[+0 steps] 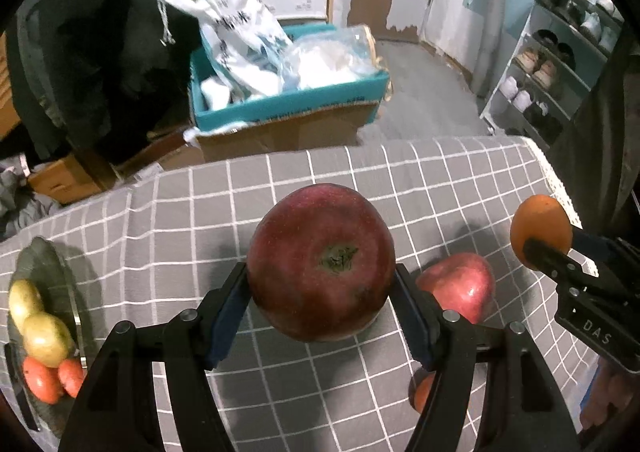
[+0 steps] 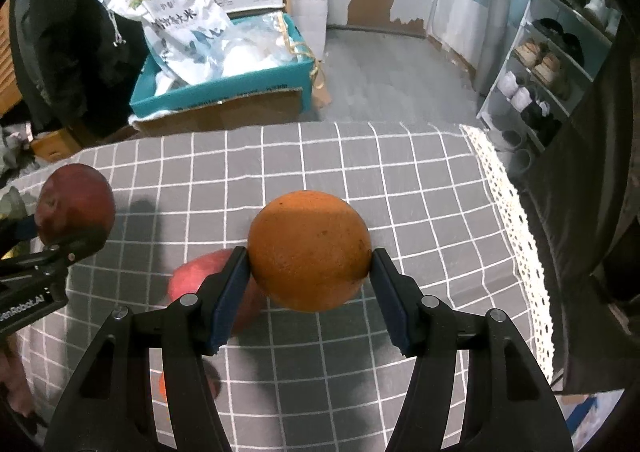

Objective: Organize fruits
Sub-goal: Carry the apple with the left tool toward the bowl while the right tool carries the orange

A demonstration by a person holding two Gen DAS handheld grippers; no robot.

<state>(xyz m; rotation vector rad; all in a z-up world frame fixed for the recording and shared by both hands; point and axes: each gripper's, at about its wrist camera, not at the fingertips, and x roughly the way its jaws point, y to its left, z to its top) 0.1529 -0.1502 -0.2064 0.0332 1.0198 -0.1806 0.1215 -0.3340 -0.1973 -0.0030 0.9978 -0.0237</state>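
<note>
A lived-in home: a shoe rack (image 1: 560, 64) stands ahead-right of the tongs, a cardboard box (image 2: 224, 92) of bags ahead-left, beyond the cloth-covered worktop (image 2: 360, 180).

Worktop under a grey checked cloth, with fruit lying on it

A grey cloth with white grid lines (image 1: 320, 172) is covering the worktop (image 2: 360, 172), its lace edge (image 2: 516, 220) hanging off to the right of the right tongs. A red apple (image 1: 460, 286) is lying on the cloth between the two tongs, a small orange fruit (image 1: 422, 392) sitting just nearer. Far left of the left tongs, a glass dish (image 1: 44, 264) is resting on the cloth.
</note>
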